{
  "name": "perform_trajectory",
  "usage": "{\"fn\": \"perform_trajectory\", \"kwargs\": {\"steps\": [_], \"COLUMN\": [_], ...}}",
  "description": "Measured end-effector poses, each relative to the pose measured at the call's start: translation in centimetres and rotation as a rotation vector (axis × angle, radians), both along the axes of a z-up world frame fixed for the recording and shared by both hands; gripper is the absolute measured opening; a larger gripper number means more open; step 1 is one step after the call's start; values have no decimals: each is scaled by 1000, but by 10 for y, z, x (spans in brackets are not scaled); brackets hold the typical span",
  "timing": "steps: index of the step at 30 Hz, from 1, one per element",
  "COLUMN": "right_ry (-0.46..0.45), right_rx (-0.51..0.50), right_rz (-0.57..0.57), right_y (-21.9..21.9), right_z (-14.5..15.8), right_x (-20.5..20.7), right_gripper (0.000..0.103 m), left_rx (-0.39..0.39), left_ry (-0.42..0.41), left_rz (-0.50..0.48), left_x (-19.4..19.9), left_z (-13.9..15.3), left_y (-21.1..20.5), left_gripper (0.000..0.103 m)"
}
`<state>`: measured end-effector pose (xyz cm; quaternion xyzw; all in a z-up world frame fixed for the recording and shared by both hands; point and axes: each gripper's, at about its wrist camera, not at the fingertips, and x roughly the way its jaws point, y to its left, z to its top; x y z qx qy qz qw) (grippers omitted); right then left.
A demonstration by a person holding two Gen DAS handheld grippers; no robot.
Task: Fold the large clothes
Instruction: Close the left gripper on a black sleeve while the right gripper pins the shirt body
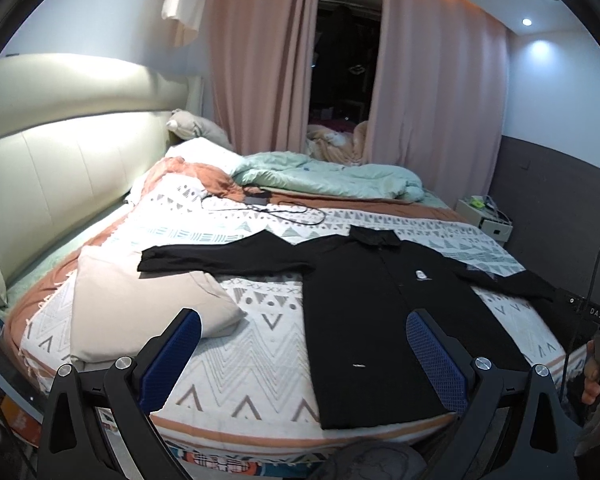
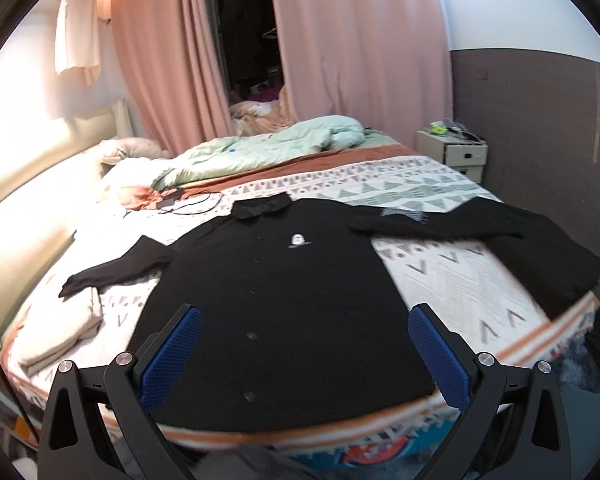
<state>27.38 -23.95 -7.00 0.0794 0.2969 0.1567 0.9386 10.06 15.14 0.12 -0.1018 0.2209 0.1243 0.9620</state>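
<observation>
In the right wrist view, the right part of the black shirt [image 2: 284, 280] and the bed [image 2: 440, 280] is smeared by motion blur. The shirt's small white chest logo [image 2: 298, 241] cannot be read. In the left wrist view, the right gripper [image 1: 596, 312] is cut off by the frame edge, so its jaws cannot be judged. The items on the bedside cabinet [image 1: 485, 216] are too small to identify.
</observation>
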Motion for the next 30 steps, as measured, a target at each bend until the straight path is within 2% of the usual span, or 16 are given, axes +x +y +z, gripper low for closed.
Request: {"fn": "perform_trajectory", "kwargs": {"steps": [10, 15, 18, 23, 28, 30], "right_ry": [15, 49, 93, 143, 190, 214], "right_rx": [33, 108, 141, 187, 231, 253], "right_rz": [86, 112, 105, 102, 98, 97], "right_y": [81, 119, 139, 170, 197, 208], "right_z": [4, -2, -9, -24, -38, -46], "right_x": [65, 102, 125, 157, 186, 199], "right_gripper": [103, 103, 103, 102, 100, 94], "left_rx": [-51, -91, -127, -132, -140, -143], "left_ry": [52, 74, 94, 123, 151, 166], "left_rz": [132, 217, 253, 305, 344, 348], "left_x": [40, 56, 68, 86, 111, 122], "left_z": [-15, -24, -30, -33, -39, -43], "left_y": [84, 128, 152, 182, 215, 226], "left_gripper": [103, 102, 99, 98, 93, 92]}}
